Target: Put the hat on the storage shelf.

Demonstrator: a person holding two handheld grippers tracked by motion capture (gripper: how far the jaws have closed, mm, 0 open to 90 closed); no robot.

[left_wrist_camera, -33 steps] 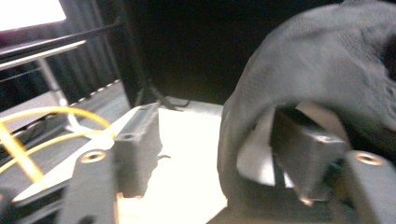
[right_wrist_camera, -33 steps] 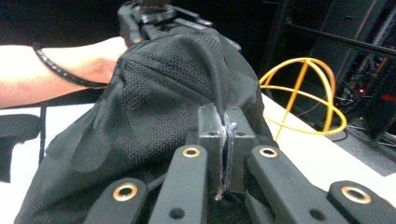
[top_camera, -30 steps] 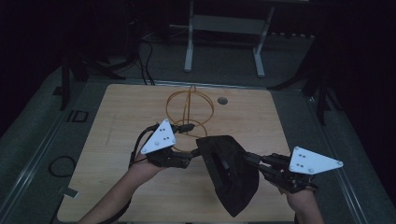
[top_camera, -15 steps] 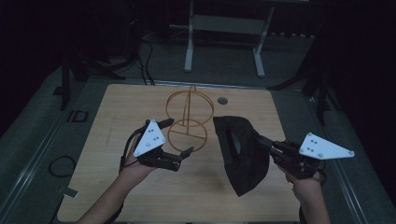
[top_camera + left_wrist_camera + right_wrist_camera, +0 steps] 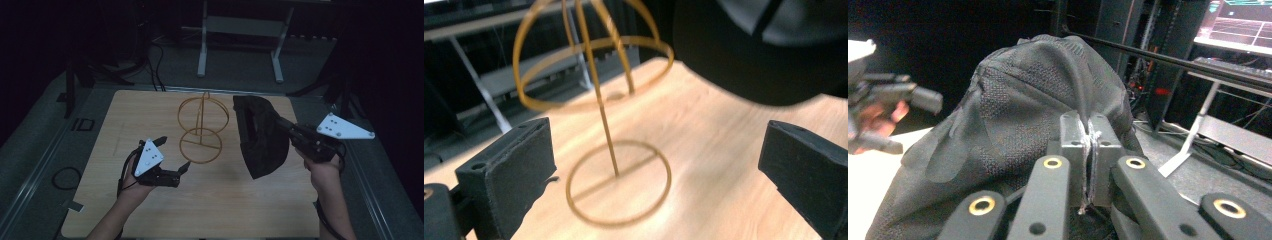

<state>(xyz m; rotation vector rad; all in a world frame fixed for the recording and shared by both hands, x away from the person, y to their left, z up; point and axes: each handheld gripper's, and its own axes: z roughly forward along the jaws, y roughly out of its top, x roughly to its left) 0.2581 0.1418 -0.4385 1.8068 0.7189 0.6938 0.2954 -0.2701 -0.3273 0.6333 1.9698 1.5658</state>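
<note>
The left gripper (image 5: 172, 156) sits low over the tabletop (image 5: 125, 115), just left of the stand (image 5: 201, 131), its jaws spread wide and empty after opening. The stand is thin gold wire: a flat ring foot, an upright stem, and a rounded cage on top. Right of the stand, the cap (image 5: 261, 135) hangs in the air from the right gripper (image 5: 280, 124), whose jaws pinch its fabric tight. The cap is soft black mesh weave, drooping, its long axis near vertical, level with the cage and nearer it than the left gripper's jaws.
</note>
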